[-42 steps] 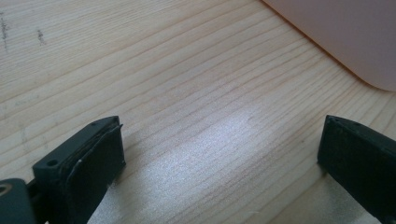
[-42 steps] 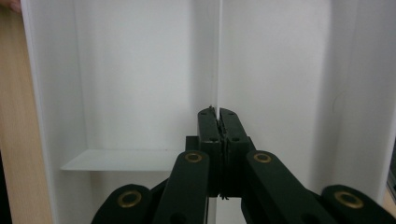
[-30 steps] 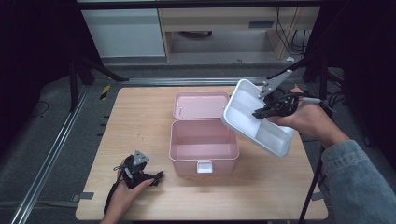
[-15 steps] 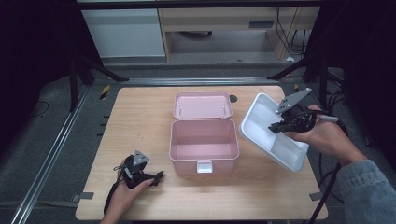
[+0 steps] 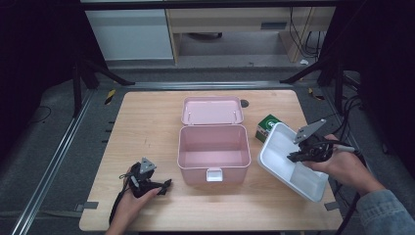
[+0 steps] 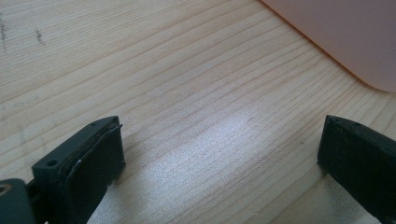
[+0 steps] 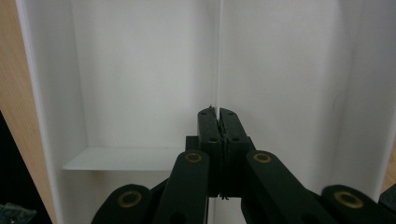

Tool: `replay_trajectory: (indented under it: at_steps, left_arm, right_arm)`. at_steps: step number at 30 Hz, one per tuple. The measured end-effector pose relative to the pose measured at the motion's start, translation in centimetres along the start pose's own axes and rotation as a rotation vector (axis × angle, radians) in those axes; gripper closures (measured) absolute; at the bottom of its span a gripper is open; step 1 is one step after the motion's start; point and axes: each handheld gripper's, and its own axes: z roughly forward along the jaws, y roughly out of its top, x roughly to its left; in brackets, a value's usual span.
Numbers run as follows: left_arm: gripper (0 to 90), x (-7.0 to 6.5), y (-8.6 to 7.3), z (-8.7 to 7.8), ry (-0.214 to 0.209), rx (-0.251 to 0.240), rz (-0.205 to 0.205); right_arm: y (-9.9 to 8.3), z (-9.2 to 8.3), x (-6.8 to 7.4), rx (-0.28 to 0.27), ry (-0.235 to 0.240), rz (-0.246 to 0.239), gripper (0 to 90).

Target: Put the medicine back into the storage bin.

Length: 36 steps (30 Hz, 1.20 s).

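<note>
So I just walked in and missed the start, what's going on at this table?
A person works with a gripper in each hand. The right gripper is shut on a thin divider of a white tray, held at the table's right side, next to an open pink box. A small green box sits just behind the tray. The left gripper rests open on the table near the pink box, holding nothing.

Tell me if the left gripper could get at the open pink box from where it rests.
Probably yes. The left gripper lies on the table just left of the pink box, jaws open, with bare wood between them. The right gripper is off on the white tray, out of its way.
</note>
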Motion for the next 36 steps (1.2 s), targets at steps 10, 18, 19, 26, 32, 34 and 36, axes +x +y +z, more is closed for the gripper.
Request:
replay_trajectory:
  at_steps: [10,18,19,26,32,34,36]
  left_arm:
    - [0.0,0.0,0.0,0.0,0.000,0.000,0.000]
    - [0.0,0.0,0.0,0.0,0.000,0.000,0.000]
    - [0.0,0.0,0.0,0.0,0.000,0.000,0.000]
    - [0.0,0.0,0.0,0.0,0.000,0.000,0.000]
    - [0.0,0.0,0.0,0.0,0.000,0.000,0.000]
    - [0.0,0.0,0.0,0.0,0.000,0.000,0.000]
    - [0.0,0.0,0.0,0.0,0.000,0.000,0.000]
  right_arm:
    - [-2.7,4.0,0.6,0.042,0.045,0.042,90.0]
    - [-3.2,6.7,0.9,0.105,0.062,0.026,89.9]
    - [-3.2,6.9,1.0,0.111,0.060,0.027,90.0]
    - [-3.2,8.3,1.0,0.147,0.074,0.009,89.9]
    - [-3.3,8.8,1.0,0.151,0.093,0.014,88.4]
    - [-3.2,8.7,1.0,0.135,0.095,0.027,78.9]
    - [-2.9,8.4,0.8,0.109,0.077,0.037,67.4]
